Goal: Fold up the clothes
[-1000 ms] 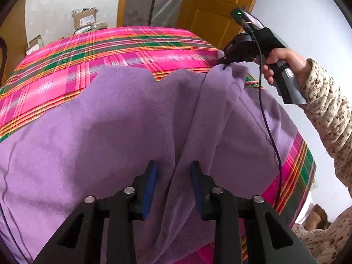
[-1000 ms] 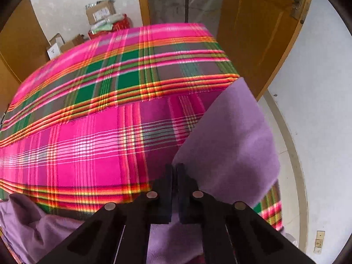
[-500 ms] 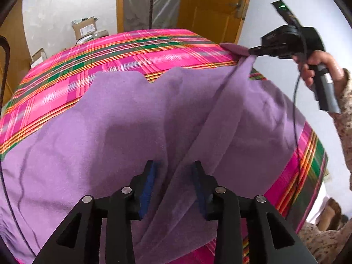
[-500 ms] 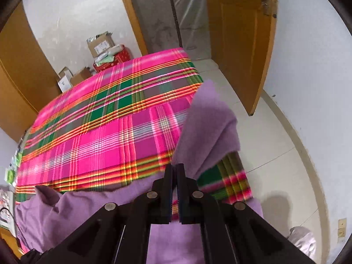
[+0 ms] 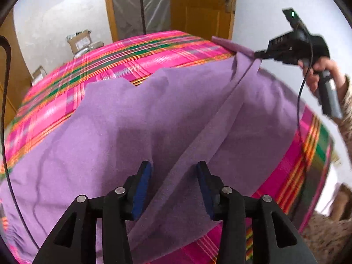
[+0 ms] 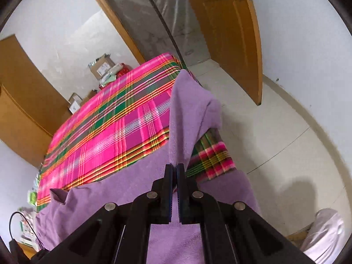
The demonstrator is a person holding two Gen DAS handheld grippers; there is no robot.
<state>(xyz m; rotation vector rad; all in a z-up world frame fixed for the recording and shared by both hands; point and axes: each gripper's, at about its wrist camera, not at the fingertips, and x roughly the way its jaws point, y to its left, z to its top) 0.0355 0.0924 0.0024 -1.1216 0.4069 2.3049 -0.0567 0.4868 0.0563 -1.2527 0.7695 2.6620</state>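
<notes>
A large purple garment (image 5: 123, 127) lies spread over a bed with a pink plaid cover (image 5: 136, 59). My left gripper (image 5: 173, 171) hovers open just above the near part of the cloth, with a raised fold running between its blue pads. My right gripper (image 6: 174, 169) is shut on the purple garment's (image 6: 189, 110) far right edge and holds it lifted off the bed. In the left wrist view the right gripper (image 5: 257, 55) shows at the upper right, held by a hand (image 5: 316, 74), with the fold stretched taut up to it.
A wooden door (image 5: 202, 6) and a plastic-covered doorway (image 5: 140, 4) stand behind the bed. Cardboard boxes (image 5: 81, 41) sit on the floor at the back left. White floor (image 6: 275, 132) lies right of the bed. A black cable (image 5: 301, 101) hangs from the right gripper.
My right gripper has risen and moved out to the right with the garment's edge, pulling the fold taut. The left gripper stayed open over the cloth.
</notes>
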